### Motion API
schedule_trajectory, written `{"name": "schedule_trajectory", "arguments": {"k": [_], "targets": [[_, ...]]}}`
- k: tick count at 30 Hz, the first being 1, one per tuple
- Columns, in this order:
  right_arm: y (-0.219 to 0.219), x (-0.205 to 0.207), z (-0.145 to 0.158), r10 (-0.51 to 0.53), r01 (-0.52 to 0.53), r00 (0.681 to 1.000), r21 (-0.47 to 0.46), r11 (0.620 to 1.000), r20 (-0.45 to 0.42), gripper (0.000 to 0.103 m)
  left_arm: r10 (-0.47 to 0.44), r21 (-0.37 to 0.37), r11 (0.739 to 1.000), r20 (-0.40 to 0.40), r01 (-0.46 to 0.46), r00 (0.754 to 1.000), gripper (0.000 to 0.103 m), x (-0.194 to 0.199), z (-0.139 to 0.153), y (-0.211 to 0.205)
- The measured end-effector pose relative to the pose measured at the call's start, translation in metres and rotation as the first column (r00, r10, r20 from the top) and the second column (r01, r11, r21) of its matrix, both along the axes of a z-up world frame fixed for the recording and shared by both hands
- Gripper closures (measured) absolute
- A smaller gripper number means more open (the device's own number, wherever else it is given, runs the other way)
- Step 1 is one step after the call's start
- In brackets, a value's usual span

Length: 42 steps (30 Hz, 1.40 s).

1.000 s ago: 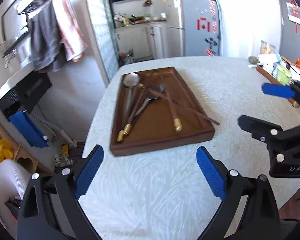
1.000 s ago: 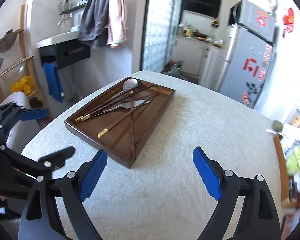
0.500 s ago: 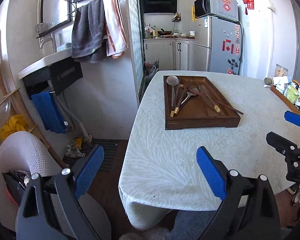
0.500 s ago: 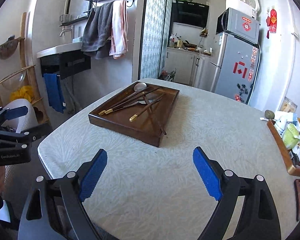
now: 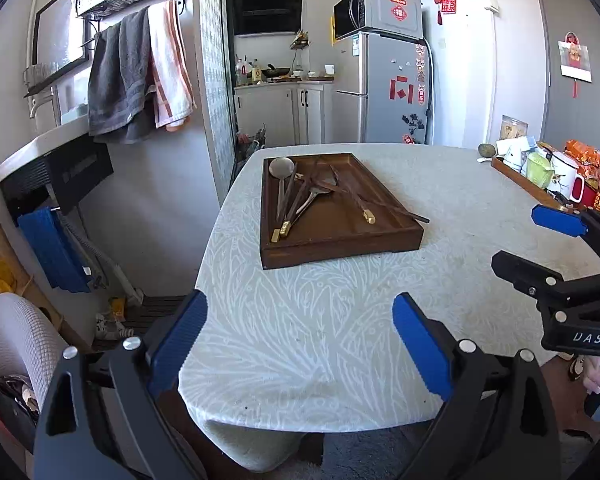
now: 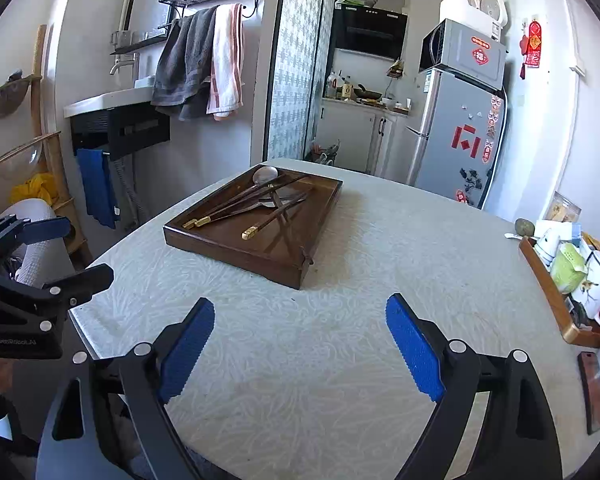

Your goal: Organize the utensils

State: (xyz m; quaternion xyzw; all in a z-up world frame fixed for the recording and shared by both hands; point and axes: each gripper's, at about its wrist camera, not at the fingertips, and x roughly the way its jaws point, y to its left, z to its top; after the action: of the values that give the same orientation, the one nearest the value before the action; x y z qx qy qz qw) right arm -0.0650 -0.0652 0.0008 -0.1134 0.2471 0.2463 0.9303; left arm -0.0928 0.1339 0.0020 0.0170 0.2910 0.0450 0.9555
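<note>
Several utensils (image 5: pixel 300 200) jumbled, crossed, in wooden tray (image 5: pixel 340 240) on far half of table (image 5: pixel 300 340); one chopstick (image 5: pixel 410 215) overhanging rim. Sorting not started. Left gripper (image 5: pixel 300 344), right gripper (image 6: pixel 300 340) both wide open, empty, well short of tray. Next, probably: reach in, pinch one handle.

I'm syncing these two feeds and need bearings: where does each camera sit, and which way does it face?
Left wrist: sits on the left gripper, over the table's near left corner, facing the wooden tray; own open fingers, right gripper at right.
Right wrist: sits on the right gripper, over the table, facing the tray obliquely; own open fingers, left gripper at left.
Shared: tray of utensils, fridge, towels.
</note>
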Motion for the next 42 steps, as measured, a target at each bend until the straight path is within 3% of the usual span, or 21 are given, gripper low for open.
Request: {"name": "schedule_trajectory", "arguments": {"k": [13, 42], "targets": [[0.007, 0.029, -0.007, -0.029, 0.029, 0.999, 0.004, 1.000, -0.031, 0.014, -0.013, -0.029, 1.000, -0.023, 0.012, 1.000, 0.008, 0.032, -0.007, 0.008], [-0.003, 0.026, -0.007, -0.054, 0.054, 0.998, 0.017, 0.998, -0.025, 0.014, -0.050, -0.060, 0.997, -0.031, 0.048, 0.998, 0.008, 0.032, -0.009, -0.014]]}}
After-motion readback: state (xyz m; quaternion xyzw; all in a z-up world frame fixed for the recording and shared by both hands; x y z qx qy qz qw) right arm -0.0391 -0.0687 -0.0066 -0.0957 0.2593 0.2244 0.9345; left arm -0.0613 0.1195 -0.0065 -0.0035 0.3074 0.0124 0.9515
